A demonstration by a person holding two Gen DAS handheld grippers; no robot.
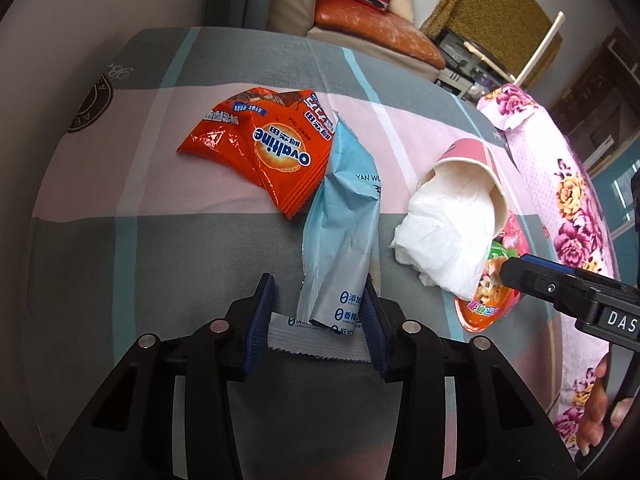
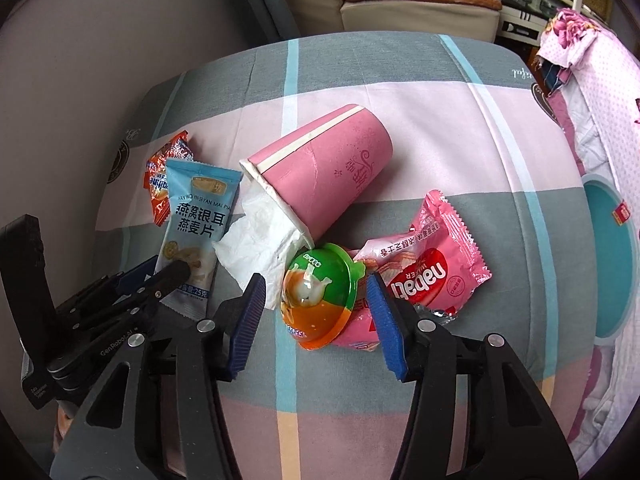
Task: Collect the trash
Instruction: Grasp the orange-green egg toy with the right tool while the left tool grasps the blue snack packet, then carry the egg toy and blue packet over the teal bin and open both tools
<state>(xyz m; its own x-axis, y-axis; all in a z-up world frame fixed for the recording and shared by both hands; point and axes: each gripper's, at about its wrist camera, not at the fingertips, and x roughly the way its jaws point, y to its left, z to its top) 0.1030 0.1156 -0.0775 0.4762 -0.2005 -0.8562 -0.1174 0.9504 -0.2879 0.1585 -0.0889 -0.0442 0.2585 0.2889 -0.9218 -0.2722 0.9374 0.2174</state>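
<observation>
My left gripper (image 1: 317, 286) stands open, pointing down over the lower end of a light blue oat packet (image 1: 344, 216) that lies flat on the bed. Its right pad touches the packet; the left pad sits at the edge of the white seal. An orange Ovaltine wrapper (image 1: 260, 152) lies just beyond. My right gripper (image 2: 316, 284) is open around a green and orange jelly cup (image 2: 316, 292), with a gap at the left pad. A pink paper cup (image 2: 328, 168) lies on its side, white tissue (image 2: 260, 236) spilling out. A pink wafer wrapper (image 2: 432, 272) lies right of the jelly cup.
Everything rests on a checked grey, pink and blue bedsheet (image 2: 400, 400). A floral pink quilt (image 1: 560, 184) is bunched along the right edge, with a teal round bin (image 2: 612, 260) beside it. A sofa with an orange cushion (image 1: 372, 28) stands beyond the bed. A hand (image 1: 600, 408) grips the right tool.
</observation>
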